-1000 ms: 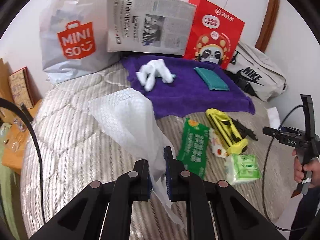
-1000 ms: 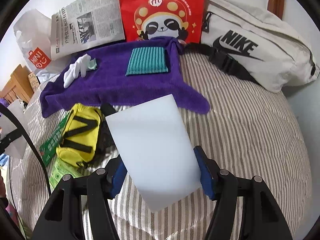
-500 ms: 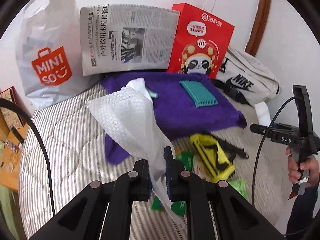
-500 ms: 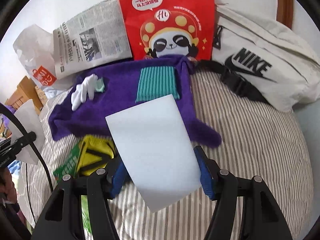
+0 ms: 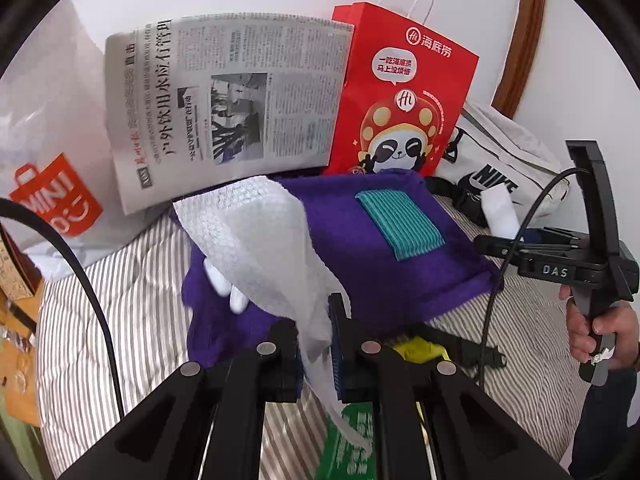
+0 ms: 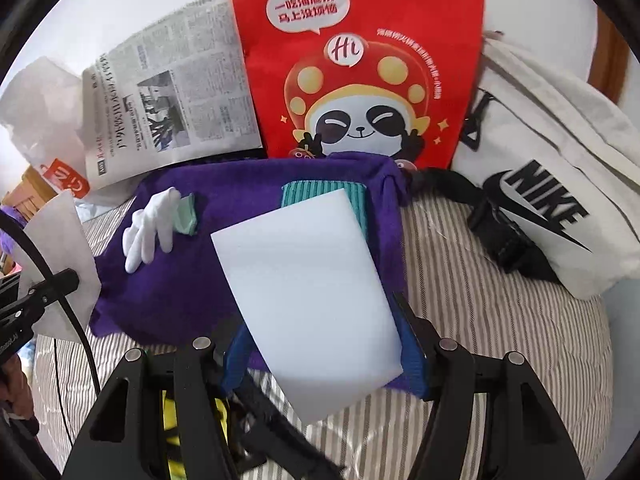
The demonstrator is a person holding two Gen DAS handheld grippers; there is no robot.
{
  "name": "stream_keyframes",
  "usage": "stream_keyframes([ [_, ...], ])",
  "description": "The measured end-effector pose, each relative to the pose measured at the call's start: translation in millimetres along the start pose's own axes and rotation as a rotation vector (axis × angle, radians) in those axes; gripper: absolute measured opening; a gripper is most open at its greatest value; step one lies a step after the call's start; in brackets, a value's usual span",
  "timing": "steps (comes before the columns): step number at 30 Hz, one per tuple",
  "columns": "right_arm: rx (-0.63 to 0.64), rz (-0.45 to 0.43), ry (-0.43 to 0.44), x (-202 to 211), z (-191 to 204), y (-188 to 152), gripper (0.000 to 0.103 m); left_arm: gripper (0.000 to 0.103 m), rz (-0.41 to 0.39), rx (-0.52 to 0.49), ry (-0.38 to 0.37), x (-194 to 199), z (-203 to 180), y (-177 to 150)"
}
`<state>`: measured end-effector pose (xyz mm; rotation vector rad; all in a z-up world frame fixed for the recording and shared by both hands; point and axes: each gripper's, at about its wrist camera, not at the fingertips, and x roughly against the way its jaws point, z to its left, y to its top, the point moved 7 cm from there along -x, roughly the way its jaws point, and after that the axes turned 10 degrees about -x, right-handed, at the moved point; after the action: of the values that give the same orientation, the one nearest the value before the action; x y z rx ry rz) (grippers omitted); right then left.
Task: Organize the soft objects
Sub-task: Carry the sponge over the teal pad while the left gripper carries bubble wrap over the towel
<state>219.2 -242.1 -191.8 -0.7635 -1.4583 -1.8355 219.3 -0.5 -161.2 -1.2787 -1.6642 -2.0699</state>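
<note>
Fingers of the left gripper (image 5: 316,344) pinched a white tissue sheet (image 5: 260,240); the right gripper (image 6: 324,356) clasped a white foam block (image 6: 304,280); both wanted lowering flat onto the purple towel (image 6: 168,292), I judged.

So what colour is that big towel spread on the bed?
Deep purple towel, seen best from the right wrist camera.

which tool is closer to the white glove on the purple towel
Left. The left tool, pinching a white sheet, sits just before the white glove; the right tool, gripping a white sponge, is farther off toward the teal cloth.
</note>
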Motion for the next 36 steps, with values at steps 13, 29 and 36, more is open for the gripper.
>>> stream_keyframes([
  [13,0.048,0.114,-0.072,-54,3,1,0.063,0.011,0.062,-0.007,-0.006,-50,13,12],
  [29,0.052,0.166,-0.083,-88,-1,-12,0.063,0.011,0.116,0.015,-0.043,-95,18,0],
  [36,0.07,0.157,-0.076,-88,2,-15,0.064,0.011,0.154,0.009,-0.017,-106,16,-8],
])
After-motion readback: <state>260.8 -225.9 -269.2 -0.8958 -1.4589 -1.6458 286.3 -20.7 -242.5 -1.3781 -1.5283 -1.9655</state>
